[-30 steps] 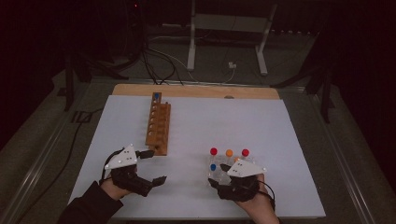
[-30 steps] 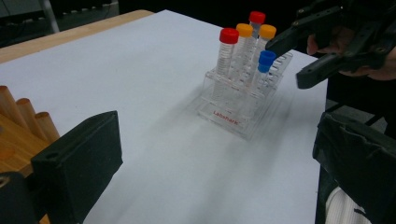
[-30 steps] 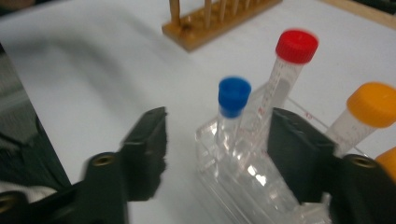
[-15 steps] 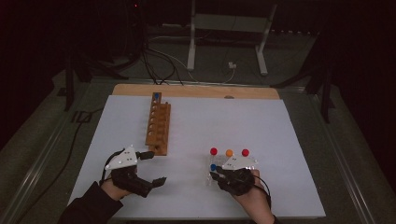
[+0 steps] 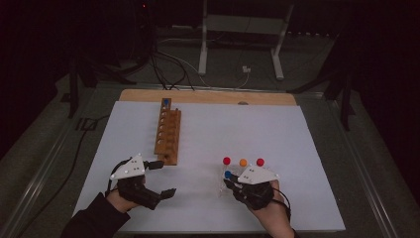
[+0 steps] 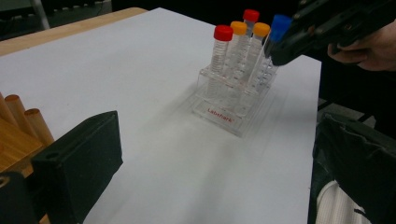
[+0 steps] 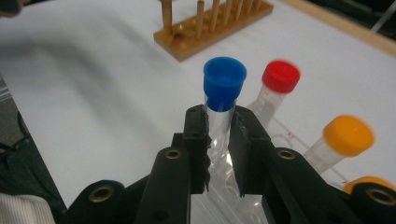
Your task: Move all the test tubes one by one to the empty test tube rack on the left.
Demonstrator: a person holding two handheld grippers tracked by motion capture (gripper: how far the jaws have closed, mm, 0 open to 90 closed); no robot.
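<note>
A clear plastic rack point(image 5: 221, 187) point(image 6: 224, 114) near the table's front right holds several capped tubes, red point(image 7: 280, 76) and orange point(image 7: 348, 135). My right gripper point(image 5: 229, 182) point(image 7: 218, 121) has just been closing and is now shut on the blue-capped tube point(image 5: 228, 174) point(image 7: 224, 80) just below its cap. That tube point(image 6: 279, 24) leans a little, with its lower end in the rack. My left gripper point(image 5: 165, 177) point(image 6: 219, 126) stands open with nothing between its jaws, at the near end of the wooden rack point(image 5: 167, 133).
The wooden rack point(image 7: 219, 28) runs away from me left of centre, with a blue-capped tube point(image 5: 166, 102) in its far hole. White sheet point(image 5: 247, 124) covers the table. A wooden edge point(image 5: 208, 96) shows at the back, with cables and a stand on the floor beyond.
My right gripper's jaws have closed onto the blue-capped tube and the hand has edged slightly left. The left gripper has stayed where it was.
</note>
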